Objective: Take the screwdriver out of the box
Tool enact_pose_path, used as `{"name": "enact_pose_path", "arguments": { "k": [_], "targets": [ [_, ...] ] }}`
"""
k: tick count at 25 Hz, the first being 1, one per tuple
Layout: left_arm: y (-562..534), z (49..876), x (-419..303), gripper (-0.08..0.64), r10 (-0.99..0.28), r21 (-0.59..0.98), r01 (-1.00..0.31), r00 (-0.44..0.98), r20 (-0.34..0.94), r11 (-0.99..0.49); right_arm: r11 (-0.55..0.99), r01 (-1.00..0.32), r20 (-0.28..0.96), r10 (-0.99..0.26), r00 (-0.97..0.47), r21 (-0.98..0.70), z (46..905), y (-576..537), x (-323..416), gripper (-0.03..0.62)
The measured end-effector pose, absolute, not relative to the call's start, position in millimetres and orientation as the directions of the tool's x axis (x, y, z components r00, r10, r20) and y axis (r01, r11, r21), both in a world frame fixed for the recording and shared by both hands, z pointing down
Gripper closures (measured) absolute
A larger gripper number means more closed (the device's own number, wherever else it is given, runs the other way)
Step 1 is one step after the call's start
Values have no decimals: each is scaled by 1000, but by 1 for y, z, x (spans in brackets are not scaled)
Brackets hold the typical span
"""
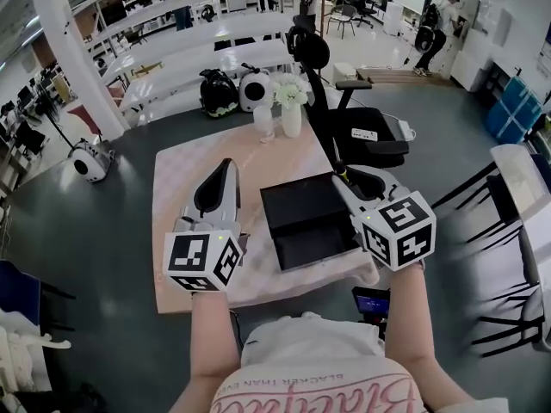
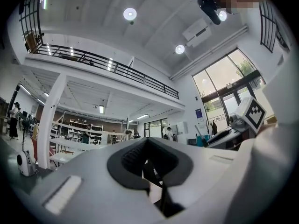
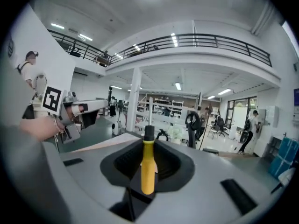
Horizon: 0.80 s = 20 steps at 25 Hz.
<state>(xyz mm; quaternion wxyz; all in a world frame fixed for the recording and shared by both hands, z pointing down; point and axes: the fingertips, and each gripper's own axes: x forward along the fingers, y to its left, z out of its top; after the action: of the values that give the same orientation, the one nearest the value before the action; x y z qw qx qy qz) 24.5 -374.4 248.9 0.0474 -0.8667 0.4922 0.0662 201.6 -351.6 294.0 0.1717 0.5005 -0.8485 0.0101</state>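
**A:** so where's the screwdriver (image 3: 148, 167) at? can't spot it in the box (image 1: 310, 231).

**B:** not in there lol. The right gripper (image 3: 148, 146) has it, jaws clamped on the yellow handle, shaft poking straight out ahead. In the head view it's just off the box's upper right corner, up in the air. The box looks empty to me.

**A:** why grab it by the handle?

**B:** my guess: it's the fattest part, so the pads get a solid pinch and it can't roll.

**A:** and the left gripper (image 1: 228, 169)?

**B:** left of the box, above the table (image 1: 176, 179), jaws together on nothing. Reckon it's parked clear so the lift has room. Task looks basically done.
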Motion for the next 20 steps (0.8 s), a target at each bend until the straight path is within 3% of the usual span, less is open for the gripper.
{"name": "enact_pose_path", "arguments": {
  "k": [9, 20],
  "targets": [
    [-375, 223, 29, 551, -845, -19, -871, 481, -234, -491, 296, -927, -115, -938, -328, 230, 220, -330, 237, 511],
    [-377, 192, 38, 551, -821, -90, -866, 497, -281, -493, 225, -945, -134, -956, -262, 239, 204, -336, 257, 511]
  ]
}}
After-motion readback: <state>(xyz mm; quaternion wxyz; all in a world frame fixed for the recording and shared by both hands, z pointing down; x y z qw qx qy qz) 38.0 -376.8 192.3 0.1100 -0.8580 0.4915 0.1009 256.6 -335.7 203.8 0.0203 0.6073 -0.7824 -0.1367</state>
